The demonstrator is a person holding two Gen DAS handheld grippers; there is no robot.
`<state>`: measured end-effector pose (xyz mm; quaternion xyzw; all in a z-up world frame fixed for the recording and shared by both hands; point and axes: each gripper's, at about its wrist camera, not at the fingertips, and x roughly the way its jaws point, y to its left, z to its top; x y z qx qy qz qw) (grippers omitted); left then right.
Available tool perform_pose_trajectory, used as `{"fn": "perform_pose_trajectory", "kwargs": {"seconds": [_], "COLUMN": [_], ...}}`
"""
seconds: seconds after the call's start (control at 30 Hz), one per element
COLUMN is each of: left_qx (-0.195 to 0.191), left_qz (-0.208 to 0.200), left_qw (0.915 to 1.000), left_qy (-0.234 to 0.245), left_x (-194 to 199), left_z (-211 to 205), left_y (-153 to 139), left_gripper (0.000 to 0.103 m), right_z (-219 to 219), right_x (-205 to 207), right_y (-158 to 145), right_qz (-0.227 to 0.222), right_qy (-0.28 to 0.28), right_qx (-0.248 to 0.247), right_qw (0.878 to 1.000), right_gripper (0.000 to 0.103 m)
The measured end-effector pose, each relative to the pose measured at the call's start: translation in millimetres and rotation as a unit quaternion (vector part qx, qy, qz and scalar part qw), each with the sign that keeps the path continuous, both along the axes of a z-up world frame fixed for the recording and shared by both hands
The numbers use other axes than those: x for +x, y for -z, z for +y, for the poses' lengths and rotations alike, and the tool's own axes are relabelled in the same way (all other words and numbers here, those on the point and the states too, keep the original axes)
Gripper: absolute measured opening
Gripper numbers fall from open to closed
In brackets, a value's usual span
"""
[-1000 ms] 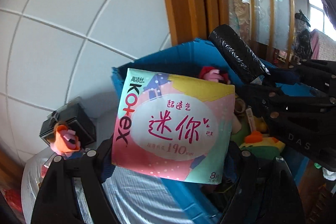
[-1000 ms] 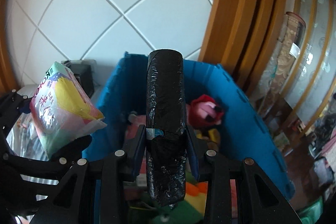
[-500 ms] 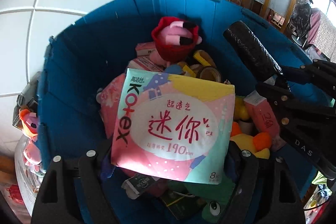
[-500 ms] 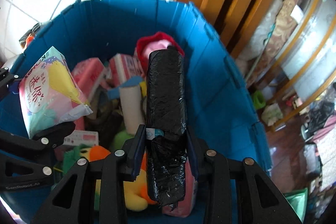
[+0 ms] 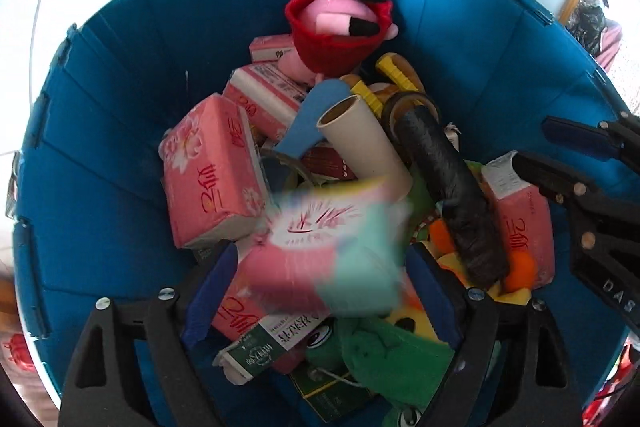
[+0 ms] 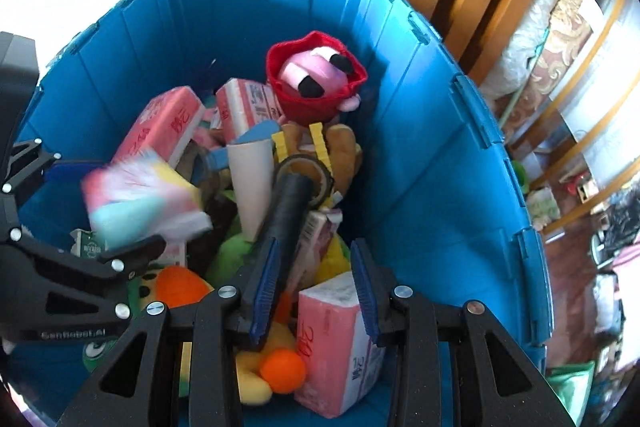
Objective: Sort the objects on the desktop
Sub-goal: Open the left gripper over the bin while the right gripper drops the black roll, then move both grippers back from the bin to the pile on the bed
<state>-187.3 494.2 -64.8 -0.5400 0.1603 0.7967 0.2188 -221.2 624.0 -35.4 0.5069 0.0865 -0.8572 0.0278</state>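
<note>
- Left gripper [image 5: 320, 287] spread wide; blurred pink-and-mint sanitary pad pack [image 5: 320, 247] sits loose between its fingers.
- Right gripper [image 6: 316, 291] parted; black plastic-wrapped roll [image 6: 286, 215] lies at its eleven o'clock, inside blue plastic bin [image 6: 440, 167].

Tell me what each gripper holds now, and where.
Nothing: both the left gripper and right gripper are open; the Kotex pack and black roll are released.

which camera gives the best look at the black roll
The left wrist view: the black roll lies side-on across the pile, nearly its whole length visible. The right wrist view shows it foreshortened, partly behind a finger.
</note>
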Motion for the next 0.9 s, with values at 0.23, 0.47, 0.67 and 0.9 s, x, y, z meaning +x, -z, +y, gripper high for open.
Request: {"fn": "perform_pose_trajectory", "kwargs": {"seconds": [0.23,0.47,0.67,0.9], "left_qx": [0.002,0.01,0.002,0.034], "left_qz": [-0.009,-0.002,0.055,0.155], "left_qw": [1.0,1.0,0.9984,0.9872], "left_qy": [-0.003,-0.001,-0.013,-0.014], "left_x": [-5,-5,2,28], "left_z": [2,3,0,-53], "left_y": [6,5,-16,-84], "left_gripper": [0.095,0.095,0.095,0.095], "right_z": [-3,1,6,6], "right_x": [-2,-8,-5,5], "right_y": [-4,-5,-8,-18], "right_qz": [0.004,0.011,0.022,0.044], "right_qy": [-0.001,0.011,0.026,0.016], "right_qx": [0.0,-0.009,-0.02,-0.051], "right_qw": [1.0,1.0,0.999,0.998], "right_gripper": [0.081,0.081,0.086,0.103]}}
